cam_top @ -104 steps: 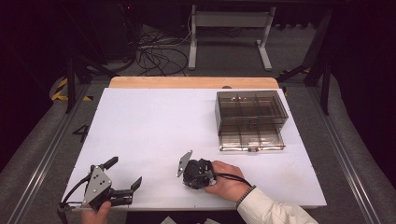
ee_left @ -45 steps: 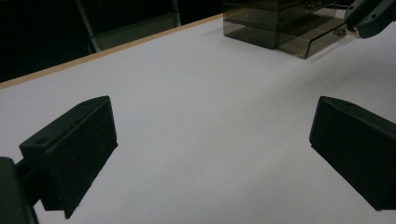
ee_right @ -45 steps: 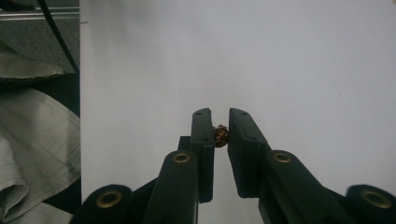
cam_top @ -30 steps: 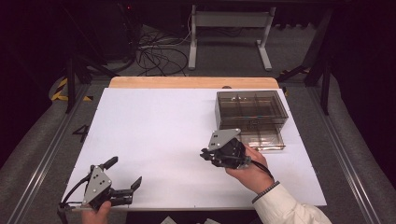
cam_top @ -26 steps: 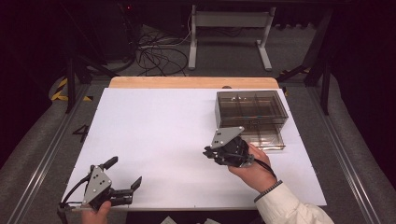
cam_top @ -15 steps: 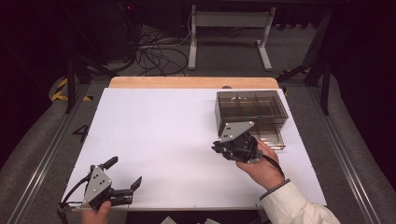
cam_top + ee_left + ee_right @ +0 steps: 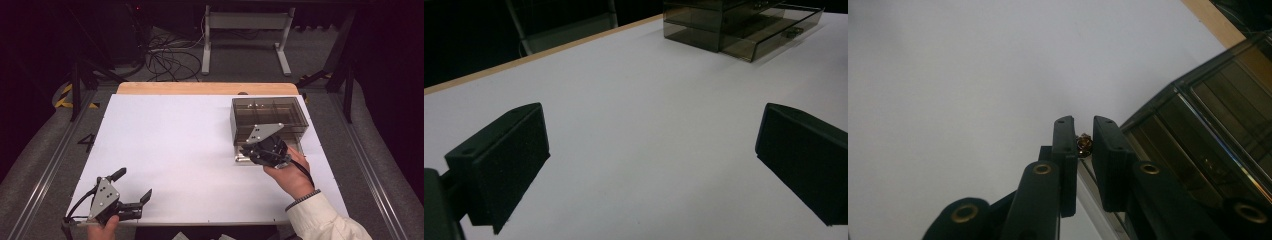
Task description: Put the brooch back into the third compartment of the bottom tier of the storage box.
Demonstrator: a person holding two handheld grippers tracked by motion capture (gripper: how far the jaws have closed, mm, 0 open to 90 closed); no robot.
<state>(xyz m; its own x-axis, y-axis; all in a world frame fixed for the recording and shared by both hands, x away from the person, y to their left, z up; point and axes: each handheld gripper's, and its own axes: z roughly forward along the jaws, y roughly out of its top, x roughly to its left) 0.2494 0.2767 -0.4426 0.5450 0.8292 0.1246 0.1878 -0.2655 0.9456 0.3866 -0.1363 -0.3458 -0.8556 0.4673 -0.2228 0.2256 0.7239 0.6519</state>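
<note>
The smoked clear-plastic drawer box (image 7: 269,120) sits at the white bench's (image 7: 175,140) far right, its lower drawer (image 7: 774,37) already slid out. Right tongs (image 7: 1083,145) pinch the small brass drawer knob (image 7: 1083,143); whether opening or closing, that's unfinished. Left tongs (image 7: 132,192) rest wide apart, empty, near the front edge.

The table top (image 7: 175,140) is matt white and smooth, with a bare wood strip (image 7: 200,88) along its far edge. The drawer box (image 7: 270,116) at right of the frame is glossy smoke-tinted clear plastic, and its small knob (image 7: 1083,144) looks like shiny metal. The left gripper (image 7: 649,165) has matt black pads (image 7: 506,160) with a fine grain.
</note>
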